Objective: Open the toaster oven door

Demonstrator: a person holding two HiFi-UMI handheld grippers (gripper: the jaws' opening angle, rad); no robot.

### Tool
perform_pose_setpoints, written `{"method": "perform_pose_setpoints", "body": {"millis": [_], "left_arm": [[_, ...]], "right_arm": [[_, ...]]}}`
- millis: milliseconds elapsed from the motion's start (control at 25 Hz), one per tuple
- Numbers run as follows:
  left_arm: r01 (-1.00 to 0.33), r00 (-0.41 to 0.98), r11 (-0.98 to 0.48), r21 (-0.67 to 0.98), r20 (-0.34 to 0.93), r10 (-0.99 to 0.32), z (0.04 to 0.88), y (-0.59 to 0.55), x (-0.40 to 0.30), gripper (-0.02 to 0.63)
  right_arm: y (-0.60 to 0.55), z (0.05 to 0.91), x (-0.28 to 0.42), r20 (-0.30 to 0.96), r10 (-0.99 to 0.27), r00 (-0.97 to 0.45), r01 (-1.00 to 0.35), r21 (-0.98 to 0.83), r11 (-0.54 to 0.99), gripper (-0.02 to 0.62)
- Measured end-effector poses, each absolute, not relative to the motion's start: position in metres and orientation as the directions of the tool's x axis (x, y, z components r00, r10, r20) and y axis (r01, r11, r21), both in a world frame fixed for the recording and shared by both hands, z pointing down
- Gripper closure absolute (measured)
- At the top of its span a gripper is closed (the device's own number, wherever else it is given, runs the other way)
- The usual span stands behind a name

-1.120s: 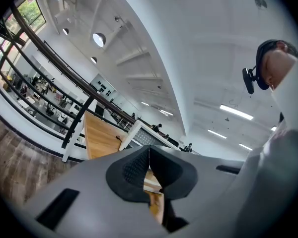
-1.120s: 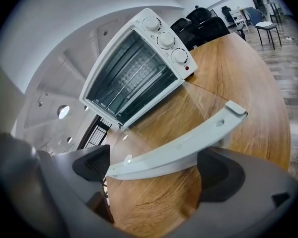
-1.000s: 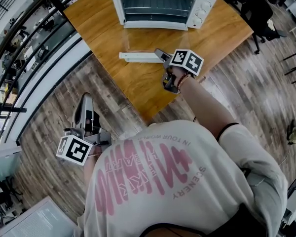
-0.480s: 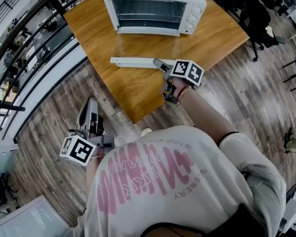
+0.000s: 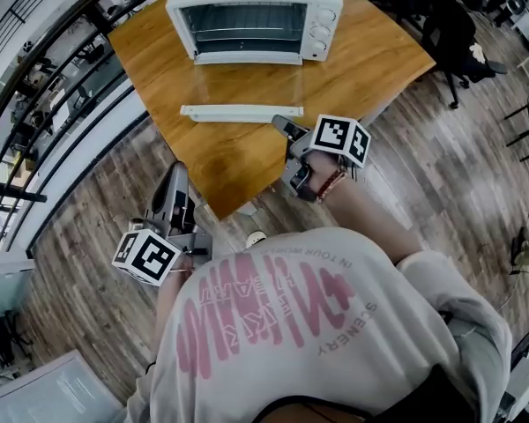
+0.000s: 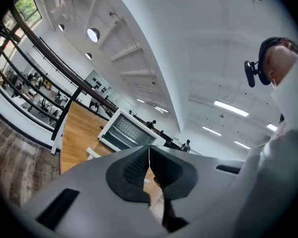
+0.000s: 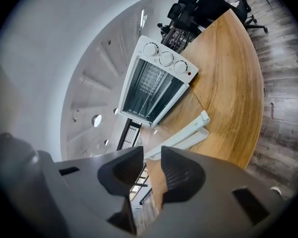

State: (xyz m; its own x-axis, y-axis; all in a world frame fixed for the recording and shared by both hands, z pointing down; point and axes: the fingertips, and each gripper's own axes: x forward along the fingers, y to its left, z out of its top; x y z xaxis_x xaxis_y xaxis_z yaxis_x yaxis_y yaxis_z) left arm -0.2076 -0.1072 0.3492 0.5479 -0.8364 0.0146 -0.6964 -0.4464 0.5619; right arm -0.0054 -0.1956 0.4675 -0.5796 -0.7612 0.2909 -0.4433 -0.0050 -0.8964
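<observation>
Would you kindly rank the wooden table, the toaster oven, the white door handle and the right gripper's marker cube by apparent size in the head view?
1. wooden table
2. toaster oven
3. white door handle and marker cube: unranked; the handle is longer but thin, and the cube is nearer the camera.

The toaster oven [image 5: 251, 16] has a white, smooth, faintly glossy casing, and its lowered door [image 5: 238, 86] in front is clear glass edged by a white glossy handle bar [image 5: 241, 112]. Under the toaster oven the bench [image 5: 379, 60] is warm, smooth wood with a soft sheen; farther out from the toaster oven the floor [image 5: 88, 218] is grey-brown planking, matt and grainy.
</observation>
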Motion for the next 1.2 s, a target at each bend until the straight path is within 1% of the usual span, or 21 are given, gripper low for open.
{"method": "perform_pose_setpoints", "body": {"millis": [120,240,440,520,720,880,1040,1200], "left_arm": [[-0.691,0.562,-0.459,0.558,0.016,-0.827,0.349,-0.106,-0.191,0.584],[-0.693,0.569,-0.468,0.548,0.018,-0.822,0.350,-0.103,-0.174,0.584],[-0.703,0.565,-0.473,0.531,0.012,-0.825,0.355,-0.099,-0.155,0.584],[-0.711,0.557,-0.467,0.526,0.016,-0.830,0.358,-0.095,-0.151,0.584],[-0.734,0.532,-0.439,0.518,0.038,-0.846,0.364,-0.085,-0.146,0.584],[-0.743,0.527,-0.428,0.515,0.055,-0.848,0.370,-0.078,-0.140,0.584],[-0.738,0.534,-0.422,0.526,0.073,-0.842,0.376,-0.072,-0.137,0.584],[-0.738,0.534,-0.417,0.531,0.082,-0.842,0.379,-0.066,-0.136,0.584]], "right_arm": [[-0.191,0.446,-0.004,0.244,-0.763,-0.599,-0.428,-0.902,0.048,0.494],[-0.186,0.426,0.003,0.203,-0.769,-0.607,-0.443,-0.889,0.115,0.501],[-0.179,0.392,0.020,0.117,-0.799,-0.590,-0.526,-0.807,0.270,0.583],[-0.175,0.383,0.025,0.098,-0.807,-0.582,-0.573,-0.754,0.322,0.601],[-0.165,0.383,0.033,0.135,-0.819,-0.558,-0.712,-0.585,0.389,0.603],[-0.155,0.389,0.029,0.182,-0.816,-0.548,-0.788,-0.439,0.431,0.589],[-0.144,0.391,0.021,0.194,-0.807,-0.558,-0.810,-0.340,0.478,0.588],[-0.137,0.392,0.018,0.202,-0.801,-0.564,-0.815,-0.292,0.500,0.589]]}}
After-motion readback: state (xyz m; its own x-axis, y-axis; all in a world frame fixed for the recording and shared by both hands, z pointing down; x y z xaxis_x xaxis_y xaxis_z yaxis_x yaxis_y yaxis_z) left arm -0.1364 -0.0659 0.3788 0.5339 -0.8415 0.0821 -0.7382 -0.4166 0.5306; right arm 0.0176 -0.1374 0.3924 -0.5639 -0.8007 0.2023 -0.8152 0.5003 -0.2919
